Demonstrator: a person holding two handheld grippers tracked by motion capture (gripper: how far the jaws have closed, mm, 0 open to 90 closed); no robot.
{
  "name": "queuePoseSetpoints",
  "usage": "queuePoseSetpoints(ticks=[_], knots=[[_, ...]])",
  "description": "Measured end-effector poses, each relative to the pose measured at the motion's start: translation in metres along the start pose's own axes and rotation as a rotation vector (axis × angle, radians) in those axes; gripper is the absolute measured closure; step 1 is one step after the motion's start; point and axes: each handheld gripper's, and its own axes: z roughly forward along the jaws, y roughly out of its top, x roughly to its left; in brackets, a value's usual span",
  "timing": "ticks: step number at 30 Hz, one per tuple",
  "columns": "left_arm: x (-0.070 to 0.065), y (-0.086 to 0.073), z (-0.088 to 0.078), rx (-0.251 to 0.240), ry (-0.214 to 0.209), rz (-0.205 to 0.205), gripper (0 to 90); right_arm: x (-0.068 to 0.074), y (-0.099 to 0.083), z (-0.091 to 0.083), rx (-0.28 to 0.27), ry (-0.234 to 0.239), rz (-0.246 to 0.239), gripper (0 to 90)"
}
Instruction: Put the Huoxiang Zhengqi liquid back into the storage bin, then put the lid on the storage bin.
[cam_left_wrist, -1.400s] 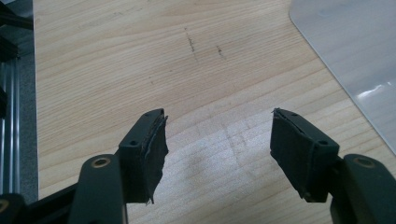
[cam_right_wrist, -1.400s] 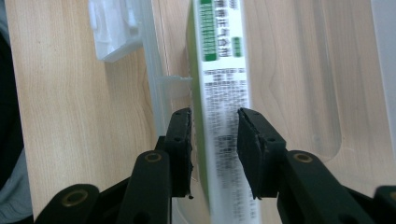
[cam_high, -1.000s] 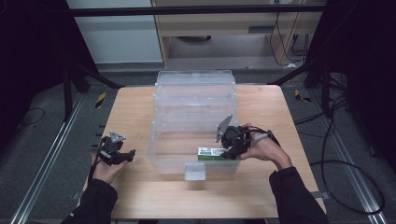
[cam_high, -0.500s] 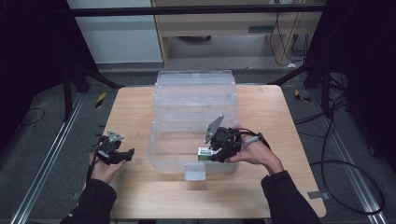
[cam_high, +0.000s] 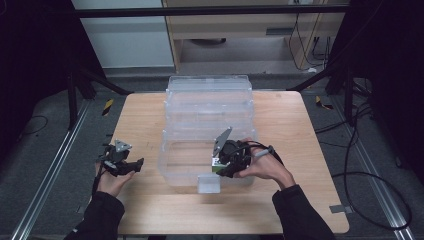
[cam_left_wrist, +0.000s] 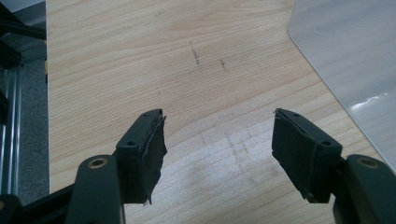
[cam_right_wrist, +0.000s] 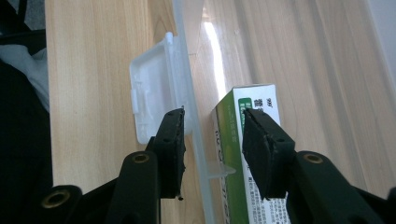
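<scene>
The right gripper has just been opening; its fingers straddle the clear bin's near wall and the green-and-white carton inside, near the bench's front edge. The left gripper hangs wide open and empty over bare bench near the left edge.

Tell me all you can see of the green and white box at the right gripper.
The green and white cardboard box is a long, slim carton with green sides, a white end and printed text too small to read. It lies on the floor of the clear plastic bin, close along the near wall by the white latch. The right gripper straddles that wall, one jaw over the box; contact is unclear.
</scene>
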Motion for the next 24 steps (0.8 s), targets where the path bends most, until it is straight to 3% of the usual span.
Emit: queuePoseSetpoints(ticks=[17, 21, 24], knots=[[0.0004, 0.0017, -0.0033, -0.015, -0.006, -0.005, 34.1, 0.0020, -0.0092, 0.0094, -0.018, 0.005, -0.002, 57.3], [0.0005, 0.0021, -0.0036, -0.018, -0.009, -0.005, 34.0, 0.0044, -0.0076, 0.0086, -0.040, 0.026, -0.015, 56.8], [0.0009, 0.0019, -0.0038, -0.019, -0.008, -0.007, 34.0, 0.0054, -0.0068, 0.0107, -0.023, 0.034, -0.013, 57.9]])
